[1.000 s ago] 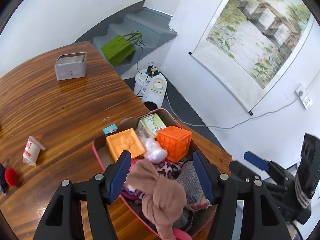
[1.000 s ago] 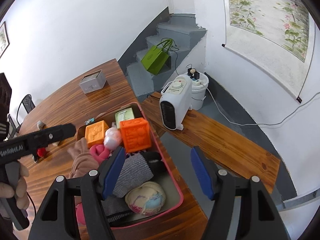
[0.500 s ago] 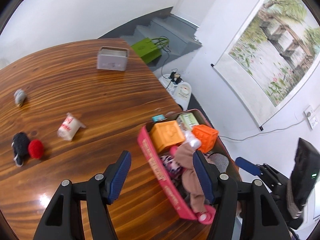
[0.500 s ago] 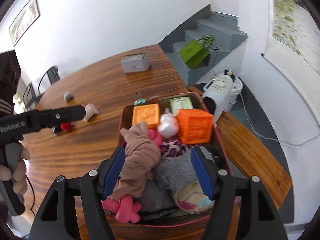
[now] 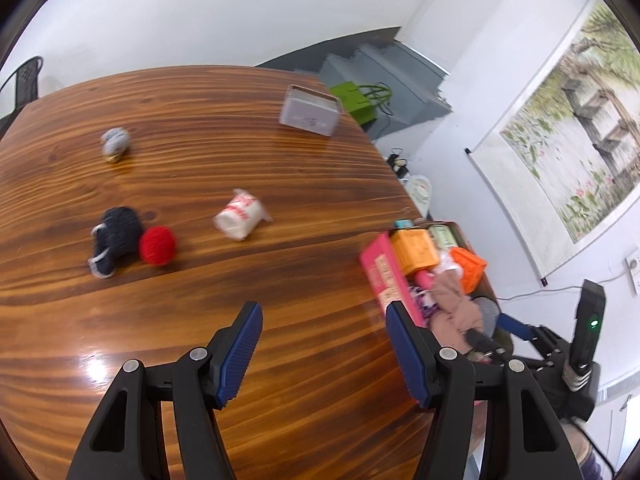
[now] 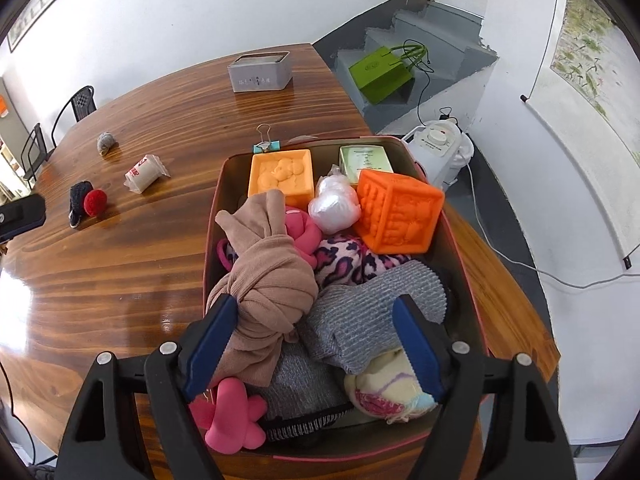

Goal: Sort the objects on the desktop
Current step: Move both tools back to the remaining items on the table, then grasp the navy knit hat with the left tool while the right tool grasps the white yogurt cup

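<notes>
Our pink box point(image 6: 466, 264) sits at the table point(image 5: 200, 280) edge, full of toy blocks and soft things like the tan knotted cloth point(image 6: 264, 284), while a red ball point(image 5: 157, 245), a dark sock point(image 5: 116, 236), a white packet point(image 5: 239, 219) and a small grey bundle point(image 5: 115, 145) lie out on the wood. Our left gripper point(image 5: 322, 354) is wide open with nothing in it, over bare wood and facing those loose things, and our right gripper point(image 6: 310, 348) is wide open too, just above the box, holding nothing. We think we are going for a loose thing, so we must reach the left one over to it and close on it
</notes>
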`<state>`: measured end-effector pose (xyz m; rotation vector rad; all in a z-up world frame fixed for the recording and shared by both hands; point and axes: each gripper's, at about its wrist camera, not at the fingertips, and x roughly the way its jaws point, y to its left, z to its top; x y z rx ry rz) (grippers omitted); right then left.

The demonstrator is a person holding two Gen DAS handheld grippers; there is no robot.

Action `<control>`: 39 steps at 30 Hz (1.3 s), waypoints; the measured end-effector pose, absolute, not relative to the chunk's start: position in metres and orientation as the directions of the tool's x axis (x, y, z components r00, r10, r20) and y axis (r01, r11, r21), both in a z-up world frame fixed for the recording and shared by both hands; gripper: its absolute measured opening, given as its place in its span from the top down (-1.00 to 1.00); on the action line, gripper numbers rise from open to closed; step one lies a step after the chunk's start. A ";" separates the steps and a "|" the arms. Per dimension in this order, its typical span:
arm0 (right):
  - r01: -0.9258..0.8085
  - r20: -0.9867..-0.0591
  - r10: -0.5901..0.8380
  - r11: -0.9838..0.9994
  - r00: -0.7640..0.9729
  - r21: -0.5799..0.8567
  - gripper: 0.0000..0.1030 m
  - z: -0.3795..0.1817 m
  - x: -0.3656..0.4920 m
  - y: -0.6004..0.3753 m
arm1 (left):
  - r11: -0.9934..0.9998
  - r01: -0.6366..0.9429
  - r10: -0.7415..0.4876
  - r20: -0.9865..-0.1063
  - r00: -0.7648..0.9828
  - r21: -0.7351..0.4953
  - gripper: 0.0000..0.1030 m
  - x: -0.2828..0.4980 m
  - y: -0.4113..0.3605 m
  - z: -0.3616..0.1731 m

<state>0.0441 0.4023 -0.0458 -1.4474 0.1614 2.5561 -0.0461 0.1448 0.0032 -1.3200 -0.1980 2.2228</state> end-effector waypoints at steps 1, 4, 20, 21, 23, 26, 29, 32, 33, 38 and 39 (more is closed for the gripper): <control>-0.235 -0.855 0.129 -0.972 -0.503 -0.008 -0.59 -0.042 0.046 0.403 | -0.848 -0.365 0.513 -0.772 -0.377 -0.385 -0.27 -0.046 0.137 0.002; -0.257 -0.841 0.145 -0.966 -0.521 -0.008 -0.59 -0.029 0.051 0.404 | -0.864 -0.330 0.491 -0.776 -0.395 -0.380 -0.27 -0.050 0.113 0.000; -0.156 -0.770 0.005 -0.980 -0.638 0.123 -0.59 0.013 0.020 0.306 | -0.909 -0.178 0.416 -0.785 -0.459 -0.378 -0.27 -0.074 0.005 -0.017; -0.141 -0.771 -0.008 -0.982 -0.637 0.127 -0.59 0.012 0.016 0.296 | -0.910 -0.175 0.412 -0.786 -0.460 -0.375 -0.27 -0.076 0.001 -0.018; -0.117 -0.778 -0.034 -0.984 -0.627 0.137 -0.59 0.007 0.011 0.279 | -0.914 -0.173 0.404 -0.791 -0.459 -0.367 -0.27 -0.082 -0.006 -0.024; -0.105 -0.796 -0.054 -0.984 -0.603 0.147 -0.59 -0.003 0.008 0.261 | -0.916 -0.172 0.401 -0.798 -0.451 -0.363 -0.27 -0.093 -0.012 -0.031; -0.112 -0.810 -0.058 -0.982 -0.584 0.151 -0.59 -0.012 0.007 0.251 | -0.913 -0.178 0.407 -0.799 -0.443 -0.367 -0.27 -0.105 -0.014 -0.036; -0.132 -0.823 -0.054 -0.979 -0.566 0.155 -0.60 -0.017 0.006 0.246 | -0.909 -0.198 0.418 -0.801 -0.429 -0.368 -0.27 -0.122 -0.009 -0.042; -0.142 -0.827 -0.051 -0.978 -0.560 0.156 -0.60 -0.019 0.006 0.245 | -0.907 -0.205 0.420 -0.802 -0.425 -0.367 -0.27 -0.128 -0.007 -0.044; -0.173 -0.842 -0.032 -0.974 -0.538 0.147 -0.60 -0.026 0.004 0.241 | -0.902 -0.241 0.428 -0.810 -0.400 -0.357 -0.27 -0.157 0.007 -0.057; -0.177 -0.845 -0.028 -0.973 -0.534 0.145 -0.60 -0.026 0.003 0.241 | -0.901 -0.248 0.429 -0.812 -0.395 -0.356 -0.27 -0.162 0.010 -0.060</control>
